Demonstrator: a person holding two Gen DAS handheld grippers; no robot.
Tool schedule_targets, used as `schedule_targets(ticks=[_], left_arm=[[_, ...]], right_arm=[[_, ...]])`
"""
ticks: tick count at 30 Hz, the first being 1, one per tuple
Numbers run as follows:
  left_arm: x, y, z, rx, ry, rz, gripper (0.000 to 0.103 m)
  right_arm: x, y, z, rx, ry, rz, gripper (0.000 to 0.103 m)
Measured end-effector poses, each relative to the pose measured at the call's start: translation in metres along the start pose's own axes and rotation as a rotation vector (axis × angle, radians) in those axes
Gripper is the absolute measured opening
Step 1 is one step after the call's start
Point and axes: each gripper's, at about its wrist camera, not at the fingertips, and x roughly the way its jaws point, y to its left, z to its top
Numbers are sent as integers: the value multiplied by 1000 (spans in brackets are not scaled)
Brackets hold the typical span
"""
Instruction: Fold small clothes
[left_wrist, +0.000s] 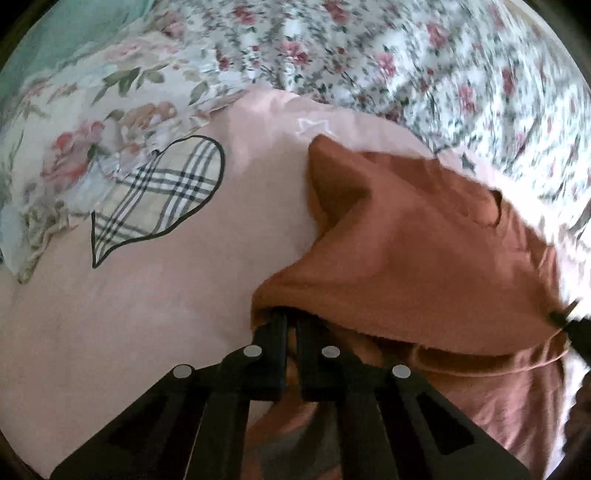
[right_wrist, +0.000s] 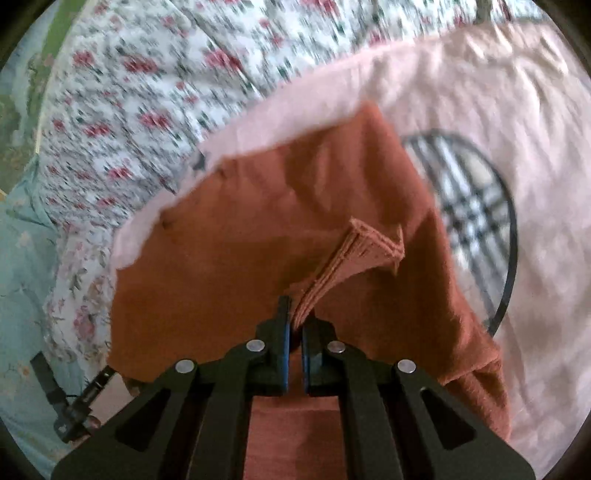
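Left wrist view: the left tool (left_wrist: 290, 325) has its jaws pressed together on the near edge of a rust-orange garment (left_wrist: 406, 251), the fingertips hidden under the cloth. The garment is lifted at that edge and drapes away to the right over a pale pink sheet (left_wrist: 147, 295) bearing a plaid heart patch (left_wrist: 162, 195) outlined in black. The heart lies well to the left of the garment, not touching it. Beyond the sheet lies a floral bedspread (left_wrist: 406, 48), blurred. At the right border a dark part of the right tool (left_wrist: 576, 328) shows at the garment's far edge.

Right wrist view: the right tool (right_wrist: 295, 325) pinches a ribbed hem (right_wrist: 354, 258) of the same garment (right_wrist: 221, 251); the hem rises out of the jaws in a folded band. The garment spreads ahead and to both sides over the pink sheet (right_wrist: 480, 92), partly covering the plaid patch (right_wrist: 469, 206). Part of the left tool (right_wrist: 74, 398) shows at the lower left, at the garment's corner. The floral bedspread (right_wrist: 147, 92) fills the upper left.
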Motion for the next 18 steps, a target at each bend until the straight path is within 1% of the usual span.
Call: schedule_targets(ticks=[2, 4, 6, 8, 9, 10, 11, 12, 13, 14, 15, 17, 18], left_arm=[[1, 4, 1, 4, 8, -10, 2], [5, 5, 0, 8, 24, -13, 2], [7, 10, -3, -6, 30, -25, 3], [9, 12, -6, -14, 36, -30, 3], [11, 13, -7, -16, 39, -30, 4], [13, 14, -7, -19, 42, -16, 6], [13, 17, -7, -32, 38, 10, 5], [12, 24, -5, -68, 30, 38, 5], [11, 35, -5, -118, 30, 39, 5], [12, 48, -6, -174, 37, 22, 4], [13, 55, -7, -194, 49, 11, 4], [13, 64, -10, -202, 69, -16, 4], [10, 65, -11, -194, 66, -31, 6]], right_arm=[[8, 0, -6, -10, 48, -14, 7], [13, -1, -9, 7, 85, -26, 10], [11, -1, -11, 7, 81, -26, 10], [8, 0, -12, -4, 74, -36, 14], [7, 1, -12, -8, 71, -37, 15], [7, 1, -11, -13, 71, -41, 15], [7, 1, -10, -16, 70, -44, 15], [7, 2, -9, -18, 64, -49, 15], [7, 1, -8, -19, 57, -53, 15], [6, 1, -8, -17, 54, -57, 15], [7, 0, -9, -13, 55, -57, 16], [8, -2, -12, -3, 67, -62, 17], [8, -2, -13, -2, 72, -63, 17]])
